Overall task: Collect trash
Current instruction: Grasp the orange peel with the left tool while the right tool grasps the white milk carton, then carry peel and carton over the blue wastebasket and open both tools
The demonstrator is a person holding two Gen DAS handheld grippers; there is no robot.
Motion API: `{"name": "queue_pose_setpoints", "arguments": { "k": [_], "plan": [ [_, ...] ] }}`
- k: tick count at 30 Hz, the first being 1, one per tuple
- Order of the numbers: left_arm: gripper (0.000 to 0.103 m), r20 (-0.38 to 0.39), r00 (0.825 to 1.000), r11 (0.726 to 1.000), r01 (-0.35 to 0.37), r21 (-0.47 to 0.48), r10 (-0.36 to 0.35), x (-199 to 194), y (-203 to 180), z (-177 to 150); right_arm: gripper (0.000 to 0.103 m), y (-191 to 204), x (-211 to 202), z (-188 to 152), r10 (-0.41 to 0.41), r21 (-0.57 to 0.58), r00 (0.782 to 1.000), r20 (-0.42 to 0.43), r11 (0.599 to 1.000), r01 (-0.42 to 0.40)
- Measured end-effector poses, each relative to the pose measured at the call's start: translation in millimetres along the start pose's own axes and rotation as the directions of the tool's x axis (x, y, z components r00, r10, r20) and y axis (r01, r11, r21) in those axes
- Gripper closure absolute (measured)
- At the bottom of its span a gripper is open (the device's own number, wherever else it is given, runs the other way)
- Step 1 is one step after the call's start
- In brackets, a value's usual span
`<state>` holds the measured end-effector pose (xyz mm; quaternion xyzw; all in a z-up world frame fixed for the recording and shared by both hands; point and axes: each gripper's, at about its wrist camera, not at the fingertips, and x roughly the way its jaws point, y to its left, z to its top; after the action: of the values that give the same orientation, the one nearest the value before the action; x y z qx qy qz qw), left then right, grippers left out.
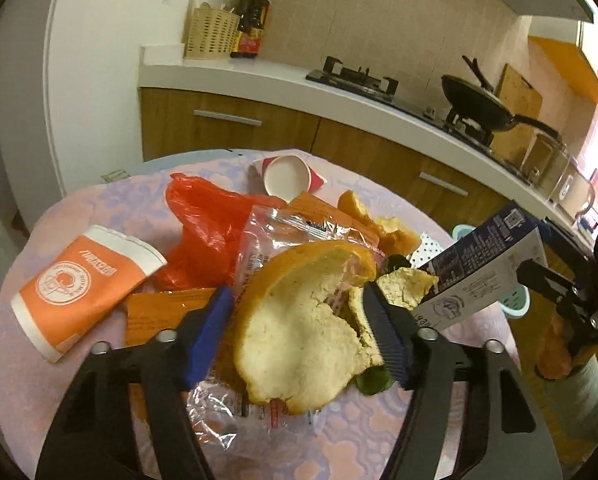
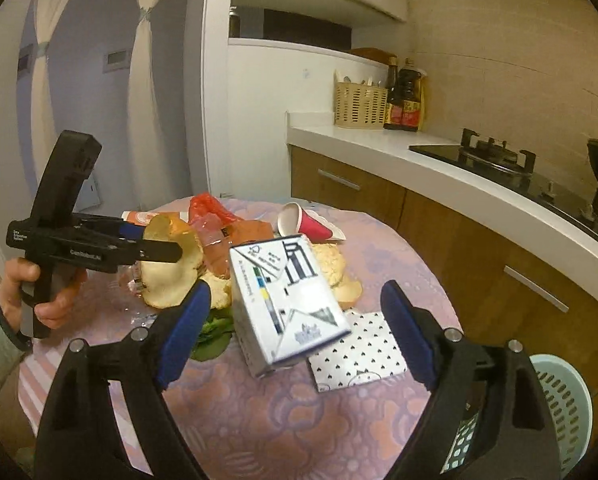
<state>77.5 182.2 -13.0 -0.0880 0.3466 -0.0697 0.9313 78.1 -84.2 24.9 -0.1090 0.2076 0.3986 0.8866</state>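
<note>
Two claws work over a table heaped with trash.
The left gripper (image 1: 299,328) stands partly open around a large fruit peel (image 1: 299,320) lying on a clear wrapper (image 1: 267,240); whether its pads press the peel I cannot tell. The right gripper (image 2: 295,328) is wide open astride a small carton (image 2: 287,300), not touching it.

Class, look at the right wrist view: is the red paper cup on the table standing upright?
No. The red paper cup lies tipped on its side on the table, its white inside facing the camera.
</note>
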Motion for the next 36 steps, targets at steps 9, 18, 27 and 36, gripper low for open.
{"name": "queue_pose_setpoints", "arguments": {
  "k": [9,18,27,36],
  "plan": [
    [0.097,-0.016,0.997,0.997,-0.071,-0.04,0.071,-12.8,-5.5,-15.5,0.067,5.6,-17.3,-7.5,0.062,-0.013,0.998,0.017,0.998,-0.062],
    [0.097,0.109,0.991,0.996,-0.078,-0.043,0.082,-62.1,-27.9,-14.7,0.067,-9.0,-68.1,-8.9,0.05,0.051,0.993,0.104,0.997,-0.055],
    [0.097,0.191,0.981,1.0,-0.021,-0.009,0.023,-85.6,-69.0,6.7,0.067,-58.7,-96.0,-24.9,-0.005,0.221,0.992,0.127,0.975,-0.023],
    [0.097,0.177,0.983,0.997,0.029,0.076,-0.042,-57.8,-127.9,32.3,0.067,-132.9,-135.4,-53.2,-0.232,0.387,0.967,0.107,0.905,0.175]
  ]
}}
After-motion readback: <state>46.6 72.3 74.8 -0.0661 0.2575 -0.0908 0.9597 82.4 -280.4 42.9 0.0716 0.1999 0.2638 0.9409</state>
